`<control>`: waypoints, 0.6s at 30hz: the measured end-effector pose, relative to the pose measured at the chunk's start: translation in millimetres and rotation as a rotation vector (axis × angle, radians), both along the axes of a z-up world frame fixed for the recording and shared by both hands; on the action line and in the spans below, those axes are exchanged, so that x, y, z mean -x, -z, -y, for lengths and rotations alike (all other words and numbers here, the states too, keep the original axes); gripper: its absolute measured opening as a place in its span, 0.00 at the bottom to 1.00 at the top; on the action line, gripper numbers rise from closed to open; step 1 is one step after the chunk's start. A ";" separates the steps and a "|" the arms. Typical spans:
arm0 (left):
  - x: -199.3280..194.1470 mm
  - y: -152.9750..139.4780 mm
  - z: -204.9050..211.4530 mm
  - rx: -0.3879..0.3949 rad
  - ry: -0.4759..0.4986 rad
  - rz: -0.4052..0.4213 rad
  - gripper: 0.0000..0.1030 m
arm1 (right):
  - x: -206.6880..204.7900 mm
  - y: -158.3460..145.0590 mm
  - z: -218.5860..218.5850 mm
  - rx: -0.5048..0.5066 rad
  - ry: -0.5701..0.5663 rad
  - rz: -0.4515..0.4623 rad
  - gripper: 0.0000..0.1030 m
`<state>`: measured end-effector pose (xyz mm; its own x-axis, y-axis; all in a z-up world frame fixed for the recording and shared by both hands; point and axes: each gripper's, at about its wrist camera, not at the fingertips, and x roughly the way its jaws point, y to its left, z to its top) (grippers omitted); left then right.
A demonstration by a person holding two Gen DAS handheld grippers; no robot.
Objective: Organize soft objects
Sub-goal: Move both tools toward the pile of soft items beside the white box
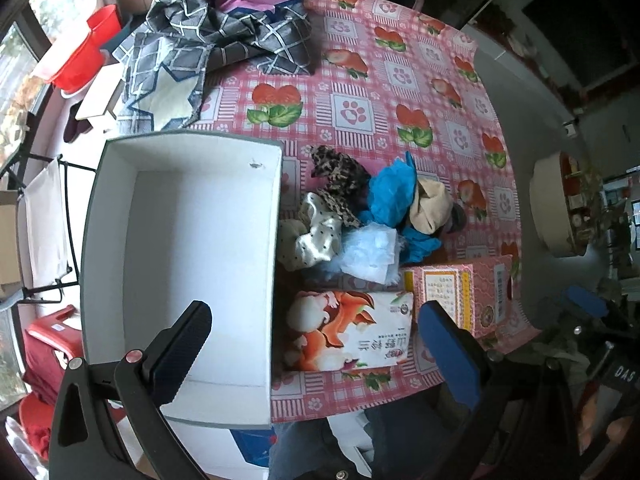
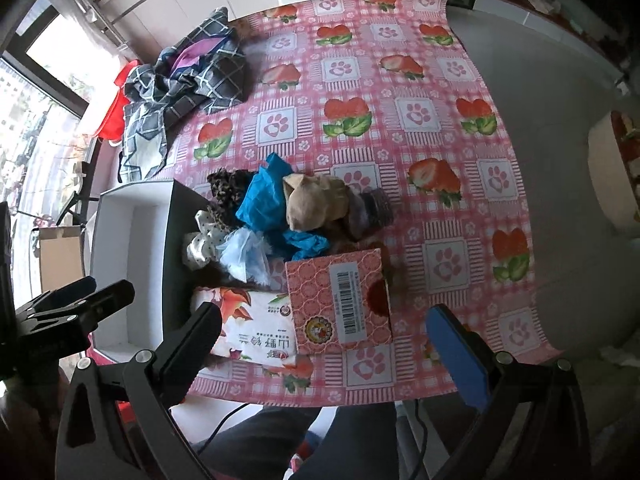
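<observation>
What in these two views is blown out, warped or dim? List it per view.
Left wrist view: the white box interior is nearly washed out, the tablecloth grid bows with fisheye curvature, and the corners fall black. Right wrist view: the window at left is overexposed, the tablecloth edges curve, and the hand-held gripper sits in shadow.

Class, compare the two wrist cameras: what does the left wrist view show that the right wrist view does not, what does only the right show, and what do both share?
Only the left wrist view shows the whole white floor of the open box and the red stool beneath it.

Only the right wrist view shows the pink carton's barcode, the box's dark outer wall and the left gripper from outside.

Both show the pile of small soft items, the squirrel-print tissue pack, the crumpled checked cloth and the strawberry tablecloth.
</observation>
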<state>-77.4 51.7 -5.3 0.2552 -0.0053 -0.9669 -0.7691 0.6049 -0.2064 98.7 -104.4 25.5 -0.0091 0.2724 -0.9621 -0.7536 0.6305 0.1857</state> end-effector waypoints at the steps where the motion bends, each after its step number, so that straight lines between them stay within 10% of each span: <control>1: -1.1 -0.4 -1.9 -0.004 0.004 0.002 1.00 | -1.1 -0.7 -0.9 0.001 0.001 0.003 1.00; 18: -86.2 40.7 0.7 -0.039 0.184 -0.123 1.00 | -66.1 37.9 -3.6 0.073 0.028 -0.047 1.00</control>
